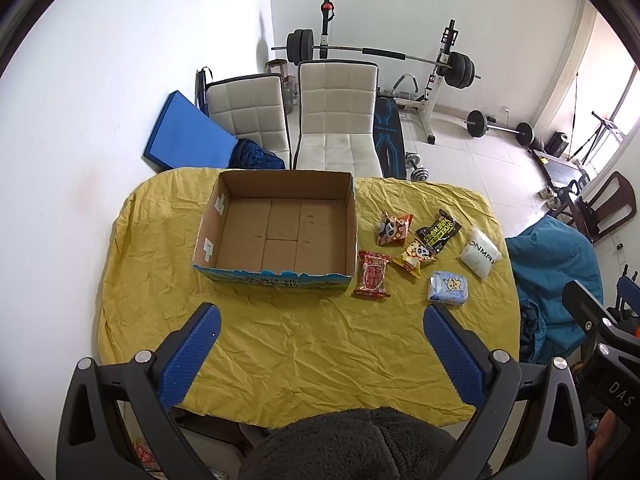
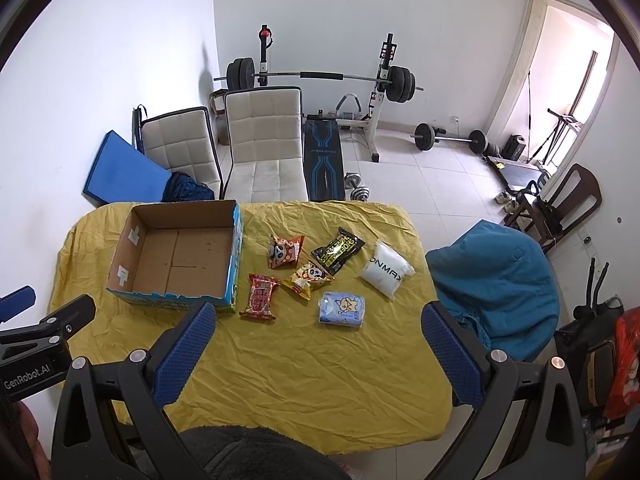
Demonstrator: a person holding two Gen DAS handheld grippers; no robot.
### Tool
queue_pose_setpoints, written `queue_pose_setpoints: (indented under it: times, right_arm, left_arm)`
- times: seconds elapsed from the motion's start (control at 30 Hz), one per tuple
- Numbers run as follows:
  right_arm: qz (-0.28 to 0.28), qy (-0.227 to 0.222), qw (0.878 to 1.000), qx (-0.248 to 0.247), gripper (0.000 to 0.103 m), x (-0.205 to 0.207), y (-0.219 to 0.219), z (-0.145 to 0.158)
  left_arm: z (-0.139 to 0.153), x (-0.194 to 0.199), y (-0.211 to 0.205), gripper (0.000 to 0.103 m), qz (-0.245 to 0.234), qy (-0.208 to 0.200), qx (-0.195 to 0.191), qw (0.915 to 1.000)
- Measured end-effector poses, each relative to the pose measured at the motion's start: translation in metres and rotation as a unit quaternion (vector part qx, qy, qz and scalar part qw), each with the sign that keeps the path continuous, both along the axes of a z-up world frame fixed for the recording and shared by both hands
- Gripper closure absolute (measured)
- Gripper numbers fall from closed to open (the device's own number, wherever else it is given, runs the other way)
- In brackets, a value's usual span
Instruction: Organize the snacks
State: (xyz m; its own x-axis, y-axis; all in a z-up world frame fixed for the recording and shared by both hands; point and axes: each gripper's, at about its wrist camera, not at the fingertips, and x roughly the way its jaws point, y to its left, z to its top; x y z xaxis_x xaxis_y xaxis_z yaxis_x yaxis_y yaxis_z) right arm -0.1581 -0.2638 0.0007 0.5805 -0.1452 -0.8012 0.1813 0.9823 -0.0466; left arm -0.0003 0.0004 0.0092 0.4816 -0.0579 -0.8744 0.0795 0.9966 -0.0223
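An empty cardboard box [image 1: 276, 258] [image 2: 132, 276] stands on the yellow tablecloth [image 1: 304, 344] [image 2: 304, 356]. To its right lie several snack packs: a red pack [image 1: 372, 274] [image 2: 260, 295], an orange panda pack [image 1: 394, 228] [image 2: 285, 251], a yellow pack [image 1: 416, 258] [image 2: 307, 278], a black pack [image 1: 438, 234] [image 2: 337, 255], a white pack [image 1: 480, 257] [image 2: 386, 272] and a light blue pack [image 1: 449, 288] [image 2: 342, 309]. My left gripper [image 1: 322, 322] hovers open above the near cloth, in front of the box. My right gripper [image 2: 318, 322] hovers open, nearest the light blue pack. Neither holds anything.
Two white chairs [image 1: 336, 120] [image 2: 264, 148] stand behind the table, with a blue mat [image 1: 188, 136] against the wall. A teal beanbag [image 2: 492, 280] sits at the table's right. Weight bench and barbells [image 2: 320, 80] fill the back. A dark fuzzy sleeve [image 1: 352, 444] lies at the near edge.
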Motion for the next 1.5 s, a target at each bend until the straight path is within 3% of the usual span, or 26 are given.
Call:
queue_pose_setpoints:
  times: [1.5]
  right_arm:
    - [0.007, -0.023, 1.0, 0.003, 0.0, -0.004, -0.005, 0.014]
  left_arm:
    - [0.009, -0.009, 0.003, 0.0, 0.005, -0.021, -0.002, 0.9998]
